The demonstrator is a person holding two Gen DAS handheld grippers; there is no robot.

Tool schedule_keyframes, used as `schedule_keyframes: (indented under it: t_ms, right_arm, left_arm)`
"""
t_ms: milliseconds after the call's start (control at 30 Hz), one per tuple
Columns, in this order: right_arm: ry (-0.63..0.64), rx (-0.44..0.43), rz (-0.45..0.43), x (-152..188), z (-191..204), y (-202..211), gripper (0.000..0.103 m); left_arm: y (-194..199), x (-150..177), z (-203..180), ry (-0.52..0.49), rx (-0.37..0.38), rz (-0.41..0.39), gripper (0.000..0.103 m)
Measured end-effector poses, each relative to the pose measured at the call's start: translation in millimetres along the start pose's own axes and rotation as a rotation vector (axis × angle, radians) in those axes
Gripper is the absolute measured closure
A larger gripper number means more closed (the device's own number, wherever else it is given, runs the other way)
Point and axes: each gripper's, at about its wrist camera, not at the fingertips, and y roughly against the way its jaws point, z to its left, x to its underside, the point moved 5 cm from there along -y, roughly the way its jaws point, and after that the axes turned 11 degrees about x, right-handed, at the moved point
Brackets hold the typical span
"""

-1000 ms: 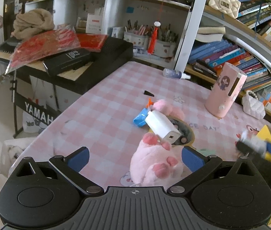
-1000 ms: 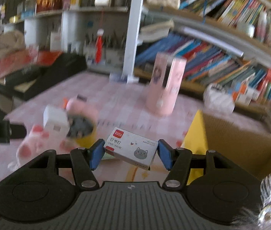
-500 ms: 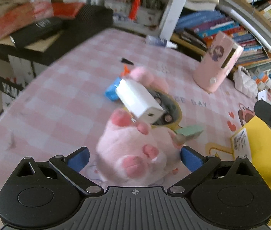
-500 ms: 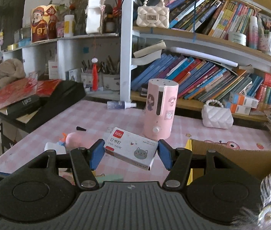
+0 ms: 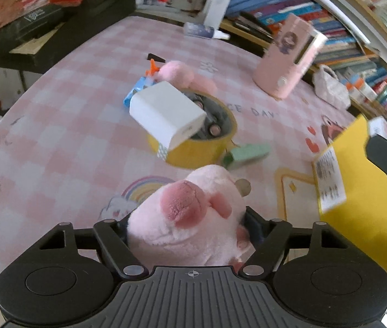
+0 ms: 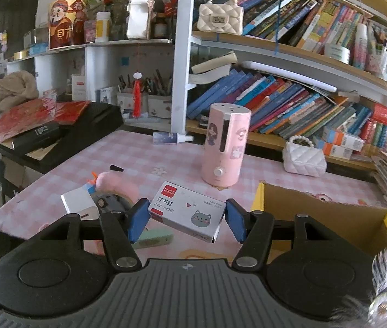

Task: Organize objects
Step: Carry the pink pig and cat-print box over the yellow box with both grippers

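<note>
A pink plush paw (image 5: pixel 193 199) lies on the pink checked table (image 5: pixel 56 136), right in front of the left wrist camera. My left gripper (image 5: pixel 186 220) has it between its jaws, which are closing, and both fingers press into the fur. Just beyond, a white charger block (image 5: pixel 166 117) rests tilted on a yellow tape roll (image 5: pixel 201 147). My right gripper (image 6: pixel 186 220) is shut on a white staples box (image 6: pixel 174 205) with a cat drawing and holds it above the table, left of the open yellow cardboard box (image 6: pixel 330 218).
A green eraser (image 5: pixel 248 154), a blue packet (image 5: pixel 136 93) and a pink fluffy ball (image 5: pixel 177 72) lie around the tape roll. A pink humidifier (image 6: pixel 226 147) and a white quilted purse (image 6: pixel 304 160) stand near the bookshelf. A keyboard with red bags (image 6: pixel 29 120) sits left.
My left gripper dropped and tilted down onto the plush paw, and its jaws narrowed from wide open onto the fur. The right gripper rose a little, still holding the staples box.
</note>
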Motion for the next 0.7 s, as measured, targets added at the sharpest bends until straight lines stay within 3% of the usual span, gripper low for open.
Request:
schedule_keyframes:
  t_ms: [367, 533, 700]
  right_arm:
    - [-0.001, -0.013, 0.094, 30.0, 27.1, 23.1, 0.045]
    - [-0.018, -0.005, 0.199, 53.8, 35.6, 33.1, 0.045]
    - [-0.031, -0.005, 0.207, 64.4, 40.8, 57.6, 0.045]
  left_arm:
    - [61.2, 27.5, 17.2, -0.034, -0.030, -0.092, 0.027]
    - [93.9, 37.8, 22.0, -0.045, -0.019, -0.148, 0.027]
    - [119.1, 45.8, 18.0, -0.093, 0.010, -0.181, 0.027]
